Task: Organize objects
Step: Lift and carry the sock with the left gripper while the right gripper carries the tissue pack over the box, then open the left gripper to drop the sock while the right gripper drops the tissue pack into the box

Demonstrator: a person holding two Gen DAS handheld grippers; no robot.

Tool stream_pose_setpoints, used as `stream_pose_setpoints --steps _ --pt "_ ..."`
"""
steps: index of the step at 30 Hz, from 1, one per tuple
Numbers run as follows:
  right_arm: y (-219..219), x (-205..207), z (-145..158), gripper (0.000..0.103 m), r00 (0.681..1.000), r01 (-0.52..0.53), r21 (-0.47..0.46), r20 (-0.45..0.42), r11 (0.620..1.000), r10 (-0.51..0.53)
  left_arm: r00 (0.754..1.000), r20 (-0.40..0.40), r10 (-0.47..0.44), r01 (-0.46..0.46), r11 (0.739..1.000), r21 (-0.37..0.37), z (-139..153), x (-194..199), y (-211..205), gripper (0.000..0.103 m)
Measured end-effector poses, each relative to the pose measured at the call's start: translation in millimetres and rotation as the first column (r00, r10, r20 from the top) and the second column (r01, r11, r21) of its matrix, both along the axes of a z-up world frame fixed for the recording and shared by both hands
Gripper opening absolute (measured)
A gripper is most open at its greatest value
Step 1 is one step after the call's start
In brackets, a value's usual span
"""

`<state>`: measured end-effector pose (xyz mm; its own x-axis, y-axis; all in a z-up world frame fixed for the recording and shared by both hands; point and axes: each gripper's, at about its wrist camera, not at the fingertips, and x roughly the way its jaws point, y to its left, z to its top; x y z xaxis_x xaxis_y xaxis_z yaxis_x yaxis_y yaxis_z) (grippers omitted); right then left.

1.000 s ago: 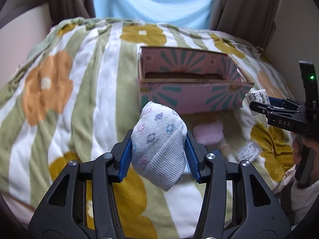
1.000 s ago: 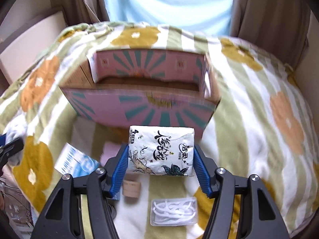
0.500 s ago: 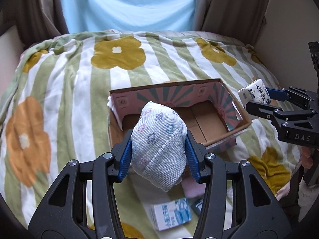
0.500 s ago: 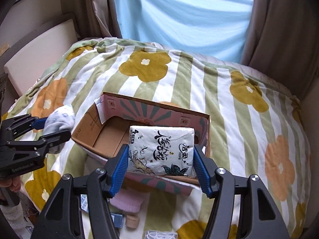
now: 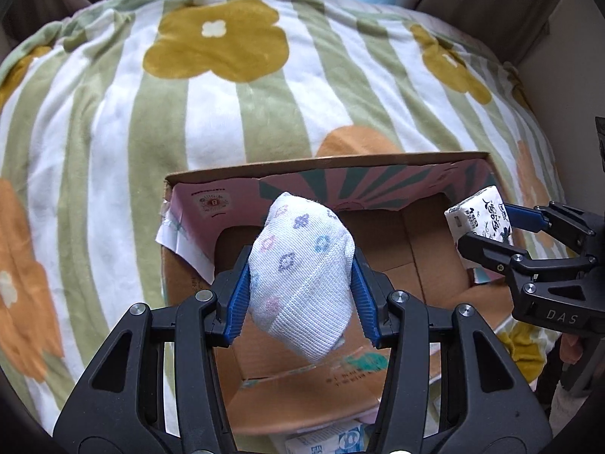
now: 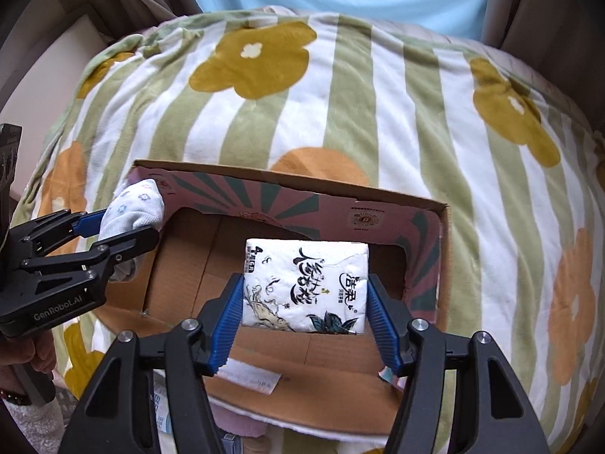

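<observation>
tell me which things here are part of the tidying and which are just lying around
In use:
left gripper holding the rolled sock
right gripper holding the tissue pack
open cardboard box, both held over it

Lying about:
striped flower blanket
small blue-and-white packet in front of the box

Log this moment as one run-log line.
left gripper: shut on rolled sock, over cardboard box | right gripper: shut on tissue pack, over box | nothing released yet

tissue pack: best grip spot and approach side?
Grip the tissue pack across its two short ends, coming from the near long edge, as the right gripper does now. It is a flat, soft rectangle; its ends sit squarely against the pads.
</observation>
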<state>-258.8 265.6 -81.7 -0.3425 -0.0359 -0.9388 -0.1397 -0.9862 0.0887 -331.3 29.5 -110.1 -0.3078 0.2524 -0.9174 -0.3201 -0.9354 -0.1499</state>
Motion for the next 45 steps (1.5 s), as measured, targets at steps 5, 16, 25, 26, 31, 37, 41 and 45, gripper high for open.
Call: stream_pose_setpoints --steps 5,16,25,26,31,37,41,45 --pt "3 -7 -17 0.058 0.999 0.004 -0.007 0.038 1.0 -0.004 0.999 0.05 -0.002 0.003 1.0 -0.027 -22 -10 3 0.045" --pt "13 -16 -20 0.059 0.998 0.029 -0.017 0.056 0.999 -0.028 0.998 0.056 0.019 -0.014 0.995 -0.097 -22 -17 11 0.079" --pt "16 -7 -8 0.102 0.999 0.03 0.003 0.025 1.0 -0.03 0.999 -0.042 0.008 -0.011 0.997 -0.074 10 -1 7 0.103" --pt "16 -5 -6 0.102 0.999 0.034 0.001 0.018 0.999 -0.034 0.999 -0.045 0.008 -0.011 0.997 -0.076 12 2 6 0.103" --pt "15 2 9 0.102 1.0 0.023 0.015 -0.012 1.0 -0.023 0.997 -0.073 0.012 -0.018 0.996 -0.088 24 17 1 0.103" --pt "6 21 43 0.102 0.997 -0.006 0.017 -0.081 1.0 0.008 0.993 -0.116 0.035 -0.04 0.998 -0.043 58 36 -12 0.103" --pt "-3 44 70 0.102 0.989 -0.027 0.051 -0.143 0.998 0.034 0.983 -0.179 0.039 -0.047 0.998 -0.04 87 63 -18 0.103" --pt "-16 78 97 0.102 0.968 -0.058 0.089 -0.237 0.994 0.078 0.972 -0.233 0.035 -0.051 0.997 -0.062 107 97 -24 0.103"
